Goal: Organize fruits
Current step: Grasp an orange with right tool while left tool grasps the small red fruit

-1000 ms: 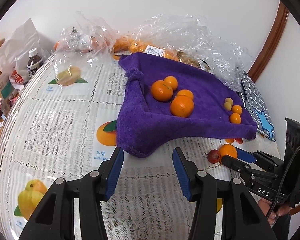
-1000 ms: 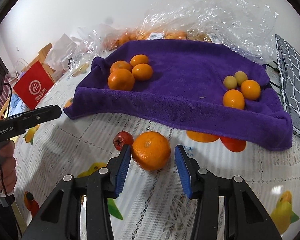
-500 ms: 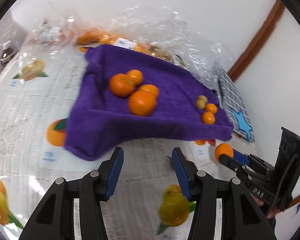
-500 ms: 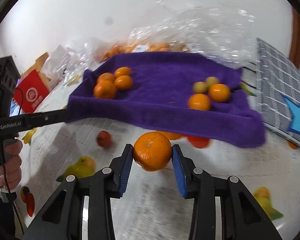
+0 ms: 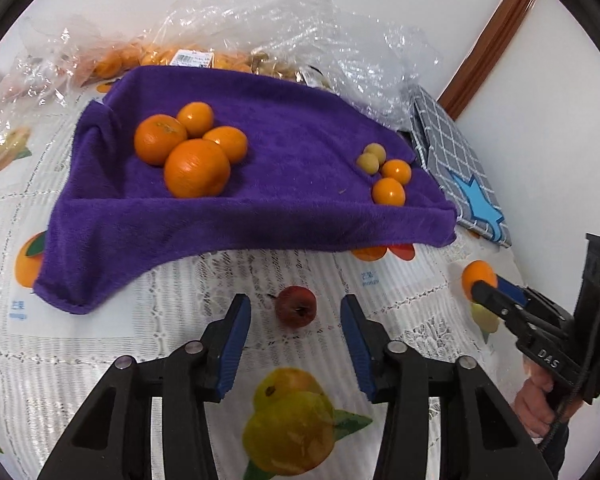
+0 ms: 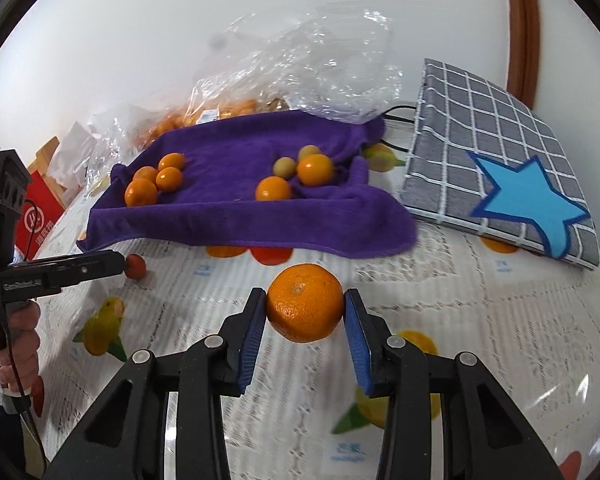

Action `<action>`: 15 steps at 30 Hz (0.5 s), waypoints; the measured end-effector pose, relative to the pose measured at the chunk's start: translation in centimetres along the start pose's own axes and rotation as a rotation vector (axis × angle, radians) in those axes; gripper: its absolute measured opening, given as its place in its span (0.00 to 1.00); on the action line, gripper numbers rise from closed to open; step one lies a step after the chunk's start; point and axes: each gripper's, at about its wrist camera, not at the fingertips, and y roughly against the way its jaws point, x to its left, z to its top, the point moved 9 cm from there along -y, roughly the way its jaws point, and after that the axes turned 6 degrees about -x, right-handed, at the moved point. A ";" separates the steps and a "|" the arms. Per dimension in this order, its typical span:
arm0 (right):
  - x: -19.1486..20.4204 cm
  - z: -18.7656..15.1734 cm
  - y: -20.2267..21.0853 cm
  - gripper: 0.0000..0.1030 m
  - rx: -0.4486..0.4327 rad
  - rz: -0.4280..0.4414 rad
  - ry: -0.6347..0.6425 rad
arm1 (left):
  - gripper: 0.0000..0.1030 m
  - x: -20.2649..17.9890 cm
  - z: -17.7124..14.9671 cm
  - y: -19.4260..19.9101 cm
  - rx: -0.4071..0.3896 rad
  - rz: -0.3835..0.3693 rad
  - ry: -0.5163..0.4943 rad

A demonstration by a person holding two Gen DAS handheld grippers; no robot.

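Item one, right gripper point(image 6: 304, 314): I am holding a mandarin point(image 6: 305, 307) between its blue pads, both pressing on the fruit's sides, and carrying it clear of the tablecloth point(image 6: 440, 280) (lace pattern with printed fruit). The jaws are sitting at a narrow setting, pinched on the fruit.

Item two, left gripper point(image 5: 294, 320): I am bringing it in over a small red fruit point(image 5: 296, 306) lying on the tablecloth just in front of the purple towel point(image 5: 260, 216). Its jaws have just been closing; the red fruit is sitting between the fingertips, but a gap is showing on either side, so nothing is gripped.

Item three, purple towel: it is carrying two sorted groups, four larger oranges point(image 5: 196, 168) at the left and a cluster of small fruits point(image 5: 388, 192) at the right (two orange, two yellowish).

Item four, clear plastic bags point(image 5: 300, 20) behind the towel, more fruit inside; a grey checked cushion point(image 6: 500, 160) lying to the right.

Step in hand, as I am judging it: sorting the loose fruit onto the towel by kind. The mandarin is probably going to the group of larger oranges, which calls for a carry leftward over the towel's raised front edge and a low release so it is not rolling. The left jaws are needing to close further, squarely across the red fruit, since it is small and round (apt to squirt out).
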 end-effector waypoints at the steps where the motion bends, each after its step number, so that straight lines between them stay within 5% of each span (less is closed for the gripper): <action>1: -0.1 -0.1 0.1 0.38 -0.001 0.000 0.000 | 0.40 0.0 -0.1 -0.2 0.004 0.010 -0.002; 8: -0.7 -0.4 0.1 0.38 0.006 0.002 -0.007 | 0.22 -0.4 -0.2 -1.3 0.021 0.077 -0.035; 15: -0.6 0.1 0.1 0.38 0.002 0.004 -0.005 | 0.21 0.0 0.1 0.2 0.009 0.072 -0.025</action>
